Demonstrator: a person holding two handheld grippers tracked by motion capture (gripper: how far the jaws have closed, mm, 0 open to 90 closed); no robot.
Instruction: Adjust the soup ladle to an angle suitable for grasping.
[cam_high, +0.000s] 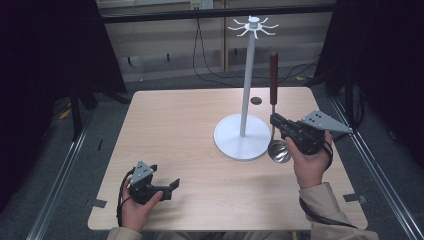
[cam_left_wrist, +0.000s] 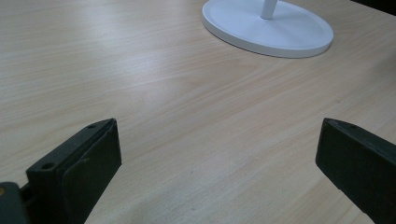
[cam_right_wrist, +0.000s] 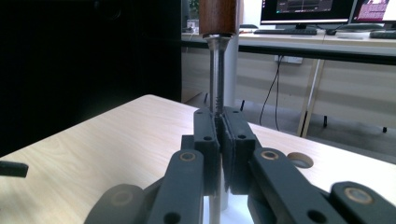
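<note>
Here the right gripper (cam_high: 276, 120), right of centre in the high view, is clamped on the metal shaft of the ladle (cam_high: 274, 107), held upright just right of the white stand (cam_high: 248, 90), whose hooks sit up-left of the handle; the left gripper (cam_high: 172, 186) rests wide apart, lower left.

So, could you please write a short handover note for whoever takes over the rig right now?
Right gripper: shut on the metal shaft of the ladle, holding it upright with the bowl low at the table, beside the base of the white stand.
Left gripper: open, holding nothing, near the table's front left edge.
Done: ladle gripped and stood up.
Left: probably lift it and hang it on one of the hooks at the stand's top; none holds anything yet.
</note>
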